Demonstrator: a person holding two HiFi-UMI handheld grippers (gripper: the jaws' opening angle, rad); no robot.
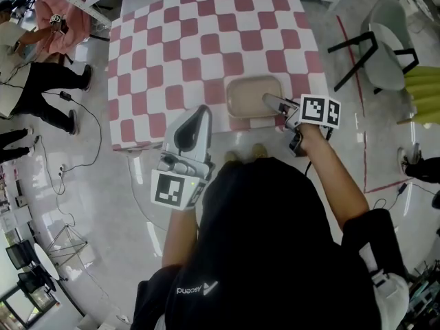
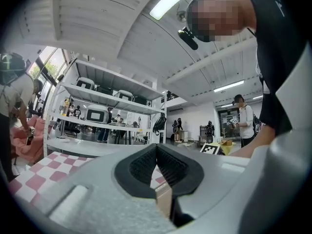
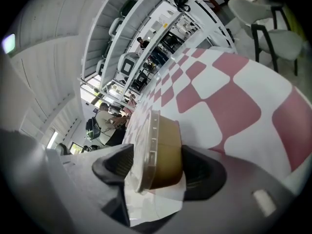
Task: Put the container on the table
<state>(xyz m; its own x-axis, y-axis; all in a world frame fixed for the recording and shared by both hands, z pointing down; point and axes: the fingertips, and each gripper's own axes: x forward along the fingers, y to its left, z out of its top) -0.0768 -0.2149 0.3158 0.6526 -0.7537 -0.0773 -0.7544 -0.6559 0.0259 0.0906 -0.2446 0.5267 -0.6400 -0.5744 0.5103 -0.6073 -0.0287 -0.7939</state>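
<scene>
The left hand-held gripper [image 1: 201, 110] [image 2: 156, 150] is clenched, its dark ribbed pads meeting at the tips with nothing between them. It reaches over the near edge of the surface [image 1: 206, 40], which wears a pink-and-white checked cloth.

Ahead of that gripper and off to its right, the tan, shallow container [image 1: 251, 95] lies flat on the cloth, close to the near edge of the surface.

The right hand-held gripper [image 1: 268, 100] [image 3: 158, 157] comes in at the container's near right corner, marker cube behind it. Its jaws stand wide and released. In the right gripper view, the end of the container [image 3: 165, 150] stands between them, its pale rim turned towards one pad and its base towards the other. A gap shows on the rim side, and the checked surface [image 3: 229, 106] runs on beyond it.

Further right, past the surface, pale chairs [image 1: 386, 47] stand on the floor.
</scene>
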